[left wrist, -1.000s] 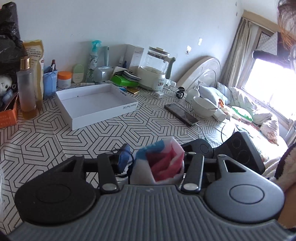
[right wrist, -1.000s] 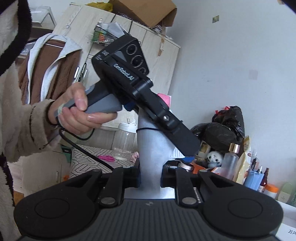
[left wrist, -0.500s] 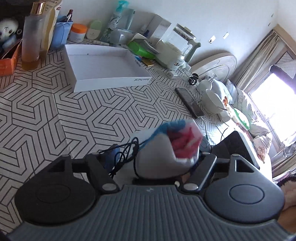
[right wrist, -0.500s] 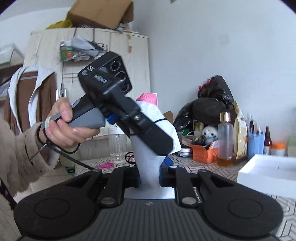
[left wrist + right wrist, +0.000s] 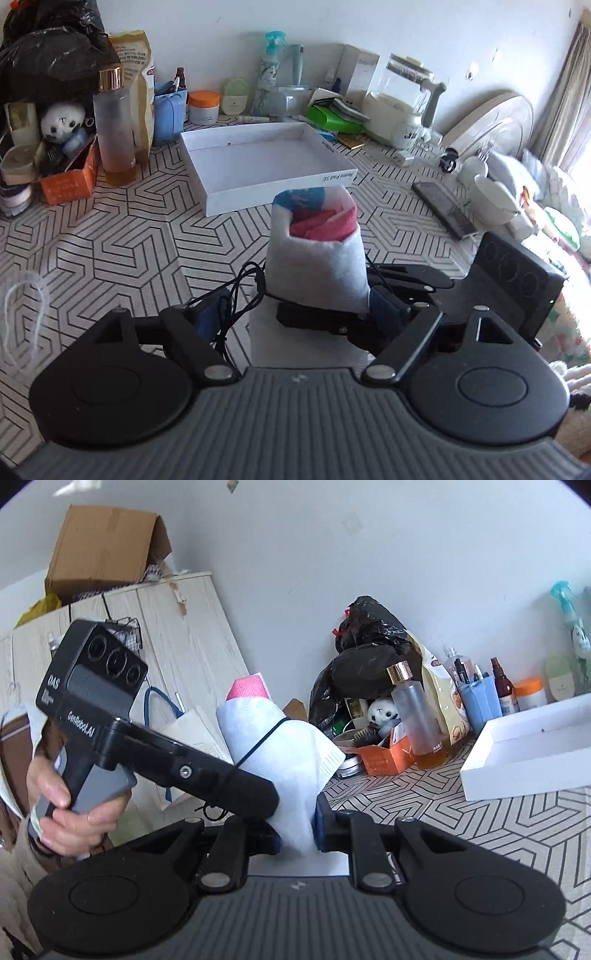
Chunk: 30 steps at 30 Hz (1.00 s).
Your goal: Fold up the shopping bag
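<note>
The folded shopping bag (image 5: 317, 266) is a white fabric roll with red and blue showing at its top; it stands upright above the patterned table (image 5: 110, 240). My right gripper (image 5: 297, 834) is shut on the bag's (image 5: 266, 734) lower end. My left gripper (image 5: 295, 314) stands wide open around the roll, its left pad clear of the fabric. A thin black elastic cord (image 5: 236, 291) hangs over the left finger and runs around the bag (image 5: 258, 742). A hand (image 5: 74, 816) holds the left gripper's handle. The right gripper's fingers (image 5: 406, 275) reach in from the right.
A shallow white box (image 5: 258, 162) lies just behind the bag. A tall bottle (image 5: 114, 129), an orange box (image 5: 70, 181) and black bags stand at the back left. A phone (image 5: 443, 210) and a bowl (image 5: 495, 199) lie to the right. A white cord loop (image 5: 22, 295) lies at the left.
The left jaws have spread away from the bag, which they pinched before. The right gripper has rolled and swung right with the bag, bringing the white box into its view.
</note>
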{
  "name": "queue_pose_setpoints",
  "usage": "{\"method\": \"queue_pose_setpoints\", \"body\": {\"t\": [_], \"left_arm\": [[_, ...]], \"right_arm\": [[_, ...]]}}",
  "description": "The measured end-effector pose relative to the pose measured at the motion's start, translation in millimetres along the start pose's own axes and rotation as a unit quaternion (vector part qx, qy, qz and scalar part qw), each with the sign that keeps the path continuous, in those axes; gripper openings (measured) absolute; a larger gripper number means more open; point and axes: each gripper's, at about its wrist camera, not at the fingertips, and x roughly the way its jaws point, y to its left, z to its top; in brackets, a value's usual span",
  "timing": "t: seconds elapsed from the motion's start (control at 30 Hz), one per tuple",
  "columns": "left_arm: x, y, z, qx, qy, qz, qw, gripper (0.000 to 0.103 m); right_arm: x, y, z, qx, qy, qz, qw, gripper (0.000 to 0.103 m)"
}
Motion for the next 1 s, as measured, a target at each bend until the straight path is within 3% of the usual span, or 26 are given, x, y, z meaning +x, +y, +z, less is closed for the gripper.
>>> {"method": "queue_pose_setpoints", "body": {"t": [0.1,0.2,0.3,0.6,0.7,0.77,0.8,0.87,0.9,0.97,1.0], "left_arm": [[-5.2,6.9,-2.2,-0.008,-0.015,-0.012,0.9998,0.082],[-6.4,9.1,-3.4,0.002,-0.022,-0.043,0.9988,0.084],[-1.0,11.0,-5.8,-0.003,-0.013,-0.087,0.9961,0.084],[-11.3,20.3,-17.2,-0.033,-0.036,-0.14,0.989,0.085],[-20.9,32.1,-22.0,-0.065,-0.056,-0.139,0.9865,0.085],[-38.4,35.3,-22.5,-0.078,-0.107,-0.124,0.9834,0.083],[-41.6,34.8,-21.8,-0.076,-0.118,-0.121,0.9827,0.082],[-52.5,25.9,-19.6,-0.059,-0.149,-0.106,0.9814,0.055],[-54.6,21.8,-18.7,-0.049,-0.153,-0.103,0.9816,0.052],[-56.9,3.7,-19.1,-0.009,-0.161,-0.087,0.983,0.034],[-56.9,-2.9,-20.2,0.006,-0.165,-0.081,0.983,0.032]], "right_arm": [[-4.2,-10.8,1.3,0.029,-0.007,0.009,1.0,0.017],[-12.2,-29.7,6.7,0.079,-0.024,0.05,0.995,0.017],[-18.2,-36.4,12.6,0.074,-0.032,0.051,0.995,0.017],[-29.8,-37.5,17.2,0.061,-0.062,0.046,0.995,0.017],[-34.6,-25.9,20.8,0.006,-0.072,0.006,0.997,0.017],[-36.7,-8.1,20.2,-0.061,-0.071,-0.026,0.995,0.017],[-36.9,2.0,19.0,-0.095,-0.069,-0.039,0.992,0.017],[-36.8,17.4,16.3,-0.135,-0.066,-0.056,0.987,0.017],[-35.1,25.7,14.9,-0.152,-0.063,-0.065,0.984,0.017],[-34.1,33.6,12.6,-0.164,-0.06,-0.074,0.982,0.017],[-32.5,37.5,11.3,-0.171,-0.058,-0.079,0.98,0.017]]}}
